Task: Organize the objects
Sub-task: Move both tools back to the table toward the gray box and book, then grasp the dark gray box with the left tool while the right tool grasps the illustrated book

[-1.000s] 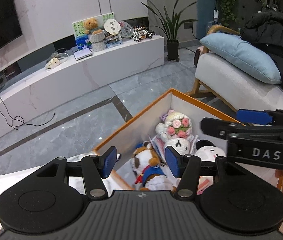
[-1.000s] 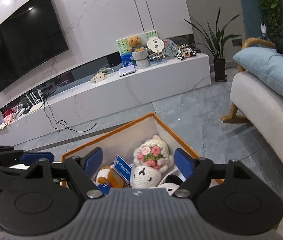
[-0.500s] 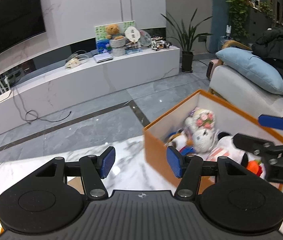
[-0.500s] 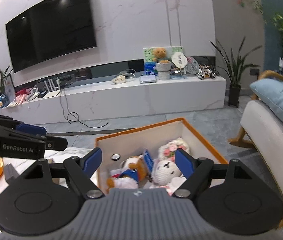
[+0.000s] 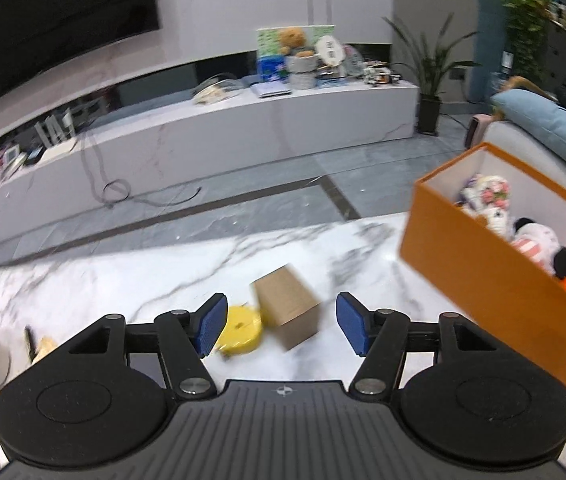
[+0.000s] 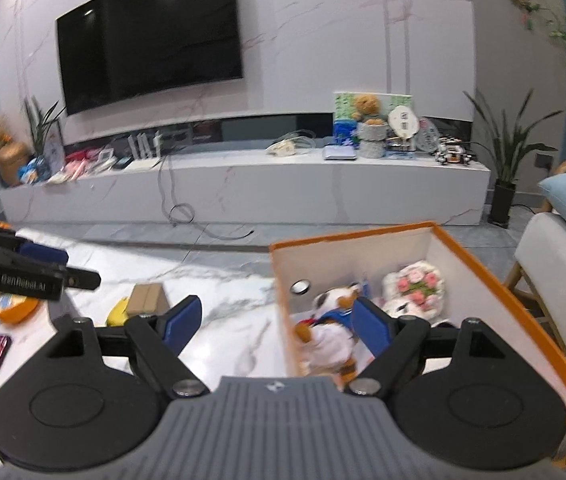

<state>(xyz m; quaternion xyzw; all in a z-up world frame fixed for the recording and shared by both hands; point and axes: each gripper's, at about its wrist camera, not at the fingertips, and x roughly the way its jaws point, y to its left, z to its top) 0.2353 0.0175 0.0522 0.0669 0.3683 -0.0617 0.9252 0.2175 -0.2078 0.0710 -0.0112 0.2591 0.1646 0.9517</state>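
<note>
Our left gripper (image 5: 281, 330), jaws just widening and empty, frames a small brown cardboard box (image 5: 287, 311) at lower centre. Our right gripper (image 6: 273, 330), also just widening and empty, hangs over the orange-walled box's (image 6: 503, 292) near edge at lower right.

box (image 5: 479, 276): orange | carton (image 5: 287, 312): brown | table (image 5: 163, 276): white marble, grey veins

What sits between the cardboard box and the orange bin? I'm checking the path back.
Only bare marble tabletop lies between the cardboard box and the orange bin; both wrist views show it.
</note>
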